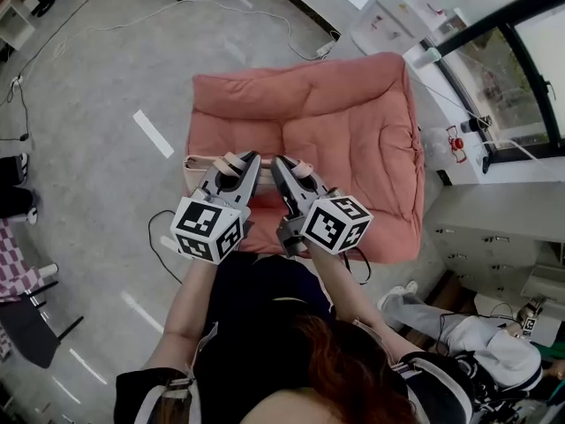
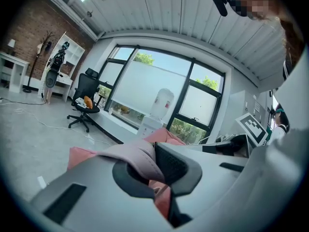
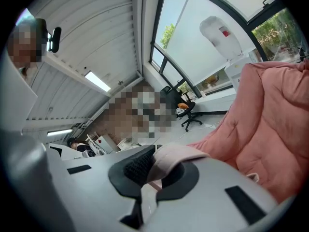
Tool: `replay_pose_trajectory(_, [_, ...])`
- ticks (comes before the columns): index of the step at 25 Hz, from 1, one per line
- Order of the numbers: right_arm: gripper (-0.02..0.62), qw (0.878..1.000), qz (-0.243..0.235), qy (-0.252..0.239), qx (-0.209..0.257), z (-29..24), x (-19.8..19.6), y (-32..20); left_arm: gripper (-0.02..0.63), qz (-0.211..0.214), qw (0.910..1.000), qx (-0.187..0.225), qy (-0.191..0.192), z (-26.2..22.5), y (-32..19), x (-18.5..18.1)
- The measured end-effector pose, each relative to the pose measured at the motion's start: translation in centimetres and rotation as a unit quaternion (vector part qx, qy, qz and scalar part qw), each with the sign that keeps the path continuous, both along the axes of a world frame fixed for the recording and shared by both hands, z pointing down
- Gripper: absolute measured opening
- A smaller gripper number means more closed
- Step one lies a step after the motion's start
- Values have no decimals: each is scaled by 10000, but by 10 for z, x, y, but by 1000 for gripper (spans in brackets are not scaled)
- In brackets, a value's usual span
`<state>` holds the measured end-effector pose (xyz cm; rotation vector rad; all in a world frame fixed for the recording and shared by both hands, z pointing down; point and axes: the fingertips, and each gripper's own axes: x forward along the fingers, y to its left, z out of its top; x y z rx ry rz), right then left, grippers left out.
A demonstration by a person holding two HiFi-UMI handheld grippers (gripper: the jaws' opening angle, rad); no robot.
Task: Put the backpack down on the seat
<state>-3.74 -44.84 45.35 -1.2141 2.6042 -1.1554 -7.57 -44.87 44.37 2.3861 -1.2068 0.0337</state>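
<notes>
I hold the backpack (image 1: 201,162) by its pink straps: the left gripper (image 1: 245,161) is clamped on one strap (image 2: 137,154), the right gripper (image 1: 284,168) on the other strap (image 3: 176,154). The bag hangs at the front edge of the seat (image 1: 353,140), mostly hidden. I judge it soft and limp, so the padded straps give the surest hold.

Left gripper (image 1: 246,161), right gripper (image 1: 281,163): both clamped.
</notes>
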Motion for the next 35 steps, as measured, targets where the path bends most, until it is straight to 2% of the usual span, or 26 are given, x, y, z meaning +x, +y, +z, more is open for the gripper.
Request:
replay_pose_trajectory(13, [35,9995,-66,23,-305,21,-2,14,23,-48,9996,-262,15,22,13,-1])
replay_pose_trajectory(24, [35,9970,-74,128,-756,60,7,35,23,-66,9977,-677,74,63,33,8])
replay_pose_trajectory(35, [35,9945,-208,369,-962,83,1,46,23,-39,9942,-1074,-62,94,41,5])
